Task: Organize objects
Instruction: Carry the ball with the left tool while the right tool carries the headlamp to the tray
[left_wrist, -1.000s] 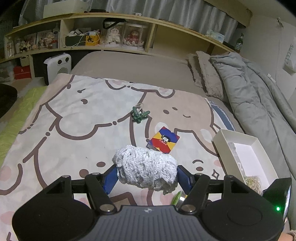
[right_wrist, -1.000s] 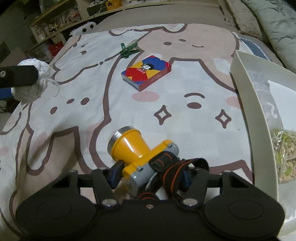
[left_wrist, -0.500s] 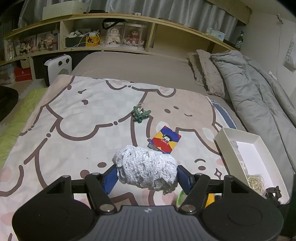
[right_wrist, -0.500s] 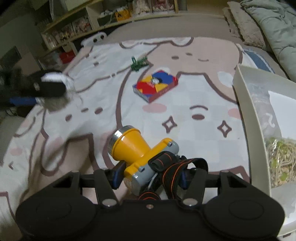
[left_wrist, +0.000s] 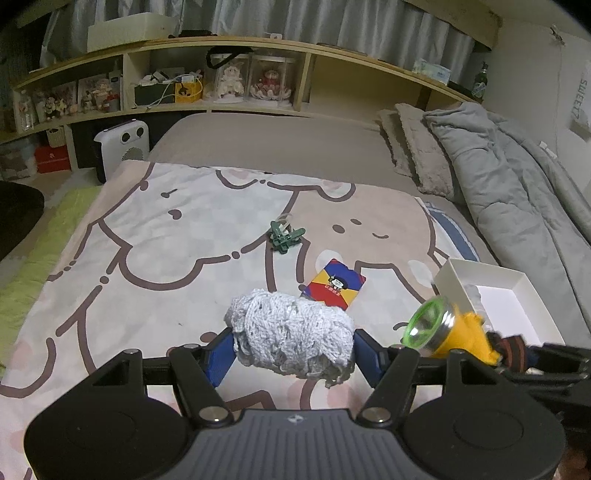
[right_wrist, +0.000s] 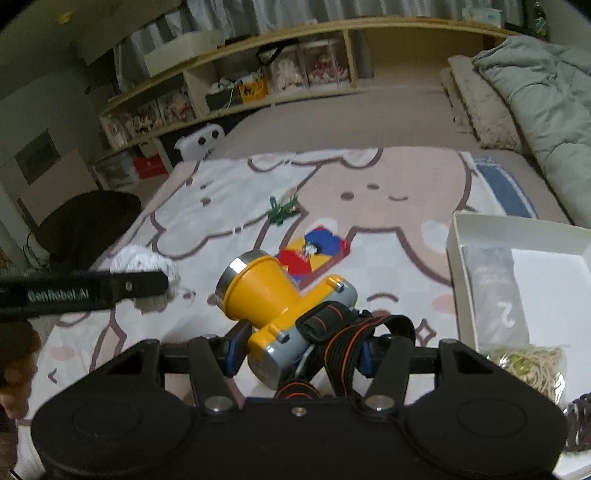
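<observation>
The left gripper (left_wrist: 293, 356) is clamped on a pale grey crocheted yarn bundle (left_wrist: 291, 341), held above the cartoon-print bedspread (left_wrist: 155, 258). The right gripper (right_wrist: 297, 352) is clamped on a yellow headlamp with a black-and-orange strap (right_wrist: 284, 306), also clear of the bed. Both are in the carrying step. Next, each load probably goes to the open white cardboard box (right_wrist: 452, 251) at the right, where bagged items already lie.

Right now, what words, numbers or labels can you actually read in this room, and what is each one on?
"GenRobot.AI": on the side of the left gripper.
"2": on the clear bag in the white box.
"SWEET": on the wall sign; further letters are unclear.
Card box: print too small to read.
</observation>
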